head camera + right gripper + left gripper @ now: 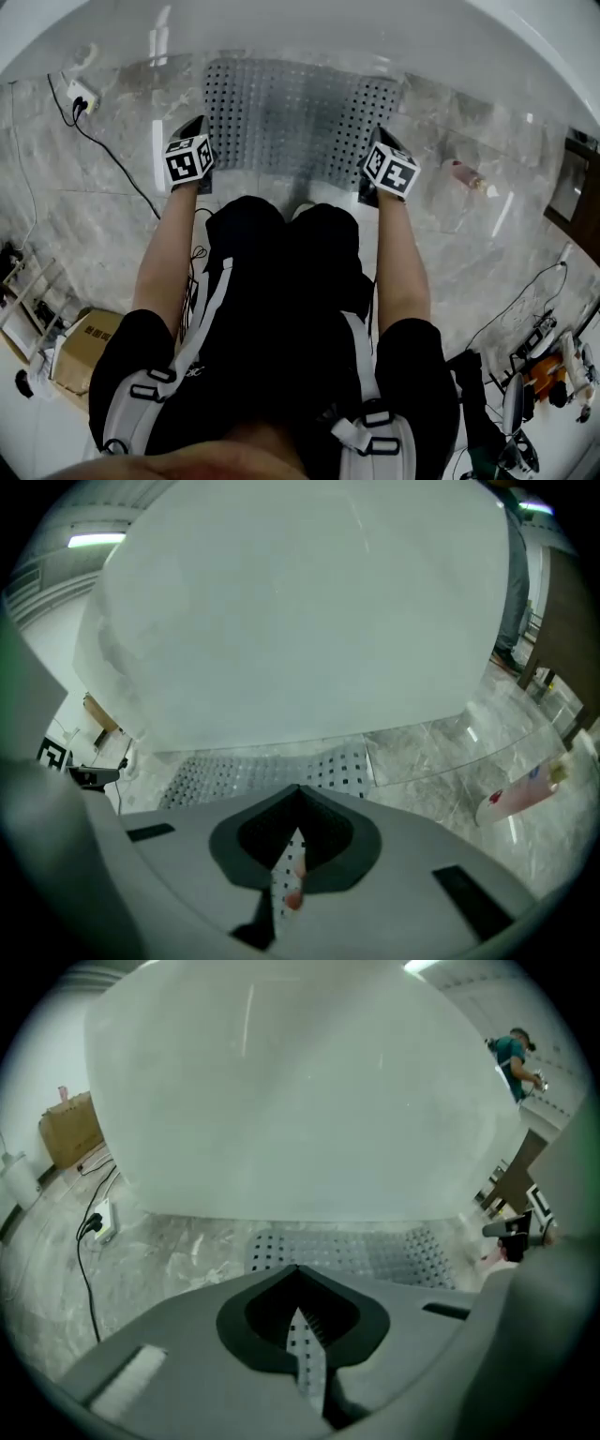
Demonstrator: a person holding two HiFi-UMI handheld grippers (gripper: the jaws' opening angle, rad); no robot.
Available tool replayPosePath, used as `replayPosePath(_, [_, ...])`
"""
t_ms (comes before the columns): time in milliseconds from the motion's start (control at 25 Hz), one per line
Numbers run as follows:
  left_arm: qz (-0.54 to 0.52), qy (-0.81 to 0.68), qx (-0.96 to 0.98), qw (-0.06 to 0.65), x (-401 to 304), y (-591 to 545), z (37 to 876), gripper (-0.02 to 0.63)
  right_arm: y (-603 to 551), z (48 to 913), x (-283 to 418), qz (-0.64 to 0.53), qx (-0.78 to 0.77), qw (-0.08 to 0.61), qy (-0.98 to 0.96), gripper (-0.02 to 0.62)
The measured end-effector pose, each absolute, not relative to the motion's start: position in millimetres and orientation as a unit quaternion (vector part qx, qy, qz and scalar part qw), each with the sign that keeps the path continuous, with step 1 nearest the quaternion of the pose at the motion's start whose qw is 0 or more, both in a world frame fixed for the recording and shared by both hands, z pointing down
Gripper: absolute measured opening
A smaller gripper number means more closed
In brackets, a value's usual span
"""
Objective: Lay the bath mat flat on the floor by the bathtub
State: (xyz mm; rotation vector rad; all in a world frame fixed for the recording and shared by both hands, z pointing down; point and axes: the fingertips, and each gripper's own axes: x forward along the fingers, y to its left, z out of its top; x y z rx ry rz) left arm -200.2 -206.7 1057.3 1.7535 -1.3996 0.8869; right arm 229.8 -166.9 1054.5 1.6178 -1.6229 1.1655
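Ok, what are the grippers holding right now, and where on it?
The bath mat: the left gripper pinches its near left corner, the right gripper its near right corner.

Grey marble floor (75, 202) with a white power strip (82, 94) and cardboard box (89, 342).

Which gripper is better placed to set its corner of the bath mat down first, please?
Left, marginally: the left gripper and right gripper are both shut on the bath mat at its near edge, but a bottle lies on the floor near the right one.
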Motion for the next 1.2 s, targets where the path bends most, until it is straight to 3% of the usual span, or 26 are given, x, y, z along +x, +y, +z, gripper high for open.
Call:
replayPosePath(200, [0.287,-0.518,0.716,0.370,-154,-202,869,0.003,-165,876,209,0.401,0.601,0.258,-0.641,0.005])
replayPosePath(520, [0.189,-0.527,0.782,0.275,-106,-208,508,0.003,-179,519,174,0.313,0.606,0.148,-0.716,0.005])
replayPosePath(680, [0.151,-0.521,0.807,0.235,-80,-187,365,0.003,-165,372,169,0.269,0.619,0.100,-0.731,0.005])
replayPosePath(920, [0.112,-0.524,0.834,0.130,-54,-201,220,0.003,-173,215,180,0.169,0.633,0.008,-0.755,0.005])
replayPosePath(1200, [0.076,-0.534,0.838,0.090,-61,-180,152,0.003,-145,151,184,0.111,0.646,-0.025,-0.755,0.005])
